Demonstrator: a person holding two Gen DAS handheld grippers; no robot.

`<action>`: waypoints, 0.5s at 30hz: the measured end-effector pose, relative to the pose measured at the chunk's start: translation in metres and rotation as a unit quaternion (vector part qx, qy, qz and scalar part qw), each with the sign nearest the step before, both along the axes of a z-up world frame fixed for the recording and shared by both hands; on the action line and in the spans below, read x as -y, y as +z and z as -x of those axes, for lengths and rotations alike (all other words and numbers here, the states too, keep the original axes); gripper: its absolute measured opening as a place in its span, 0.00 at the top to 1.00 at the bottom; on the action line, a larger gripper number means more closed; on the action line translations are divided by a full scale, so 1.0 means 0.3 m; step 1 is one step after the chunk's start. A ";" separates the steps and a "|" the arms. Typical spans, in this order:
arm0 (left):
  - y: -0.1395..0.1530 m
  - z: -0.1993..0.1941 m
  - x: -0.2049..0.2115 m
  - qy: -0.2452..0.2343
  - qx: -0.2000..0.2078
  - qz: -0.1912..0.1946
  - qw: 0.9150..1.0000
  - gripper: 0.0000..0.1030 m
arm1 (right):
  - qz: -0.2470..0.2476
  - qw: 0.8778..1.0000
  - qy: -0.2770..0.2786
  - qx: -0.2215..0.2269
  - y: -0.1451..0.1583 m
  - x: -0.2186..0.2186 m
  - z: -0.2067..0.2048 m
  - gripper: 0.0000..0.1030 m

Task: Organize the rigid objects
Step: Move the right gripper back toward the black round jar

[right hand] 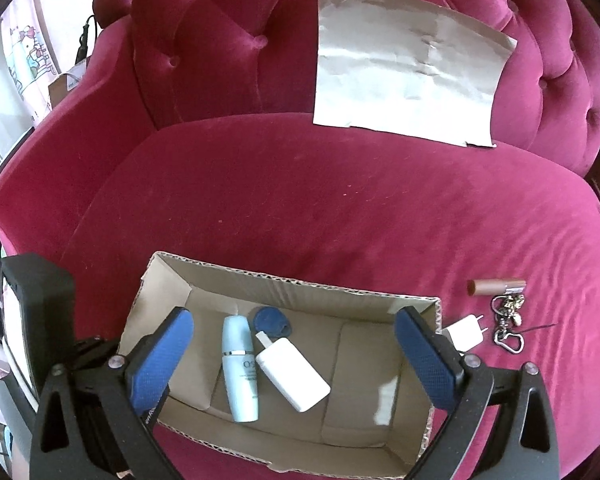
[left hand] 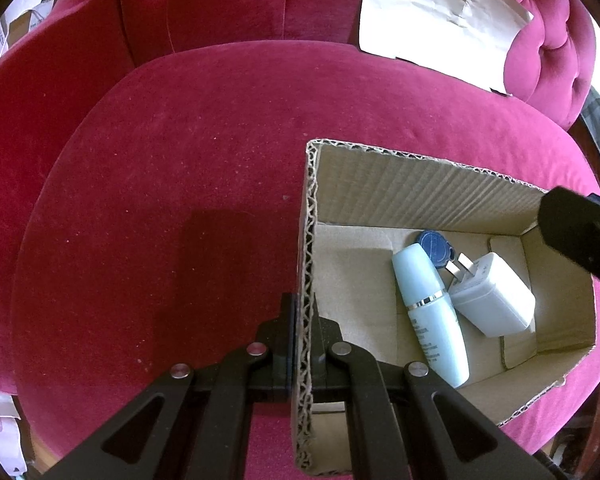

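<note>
Open cardboard box (right hand: 352, 300) on the crimson velvet armchair seat (right hand: 300, 200): near edge cut off below the frame, and the dark blue round item (right hand: 270, 322) at the back partly hidden behind the pale blue bottle (right hand: 239, 372), too small to identify. Bottle lies flat beside a white charger (right hand: 294, 376), touching it. Left gripper (left hand: 303, 344) is clamped tight on the box's left wall; right gripper (right hand: 296, 360) hangs over the box, jaws spread wide, empty; small white plug (right hand: 466, 334), lipstick tube (right hand: 496, 286) and keyring (right hand: 508, 320) lie outside, right.
</note>
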State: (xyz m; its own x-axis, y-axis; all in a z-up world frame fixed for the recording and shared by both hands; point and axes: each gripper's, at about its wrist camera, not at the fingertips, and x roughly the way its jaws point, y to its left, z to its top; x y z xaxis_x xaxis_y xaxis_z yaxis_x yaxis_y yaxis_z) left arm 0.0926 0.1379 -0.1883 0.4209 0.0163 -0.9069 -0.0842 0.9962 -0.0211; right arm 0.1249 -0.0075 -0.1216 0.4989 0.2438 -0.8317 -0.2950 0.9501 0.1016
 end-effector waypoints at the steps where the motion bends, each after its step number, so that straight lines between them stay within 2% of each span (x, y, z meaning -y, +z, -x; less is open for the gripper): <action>1: 0.000 0.000 0.001 0.000 0.000 0.000 1.000 0.97 | 0.000 1.000 0.000 0.002 0.004 0.006 0.000 0.00; 15: 0.002 0.000 0.013 0.001 0.000 -0.007 1.000 0.97 | 0.014 0.999 -0.016 0.032 0.056 0.131 0.013 0.00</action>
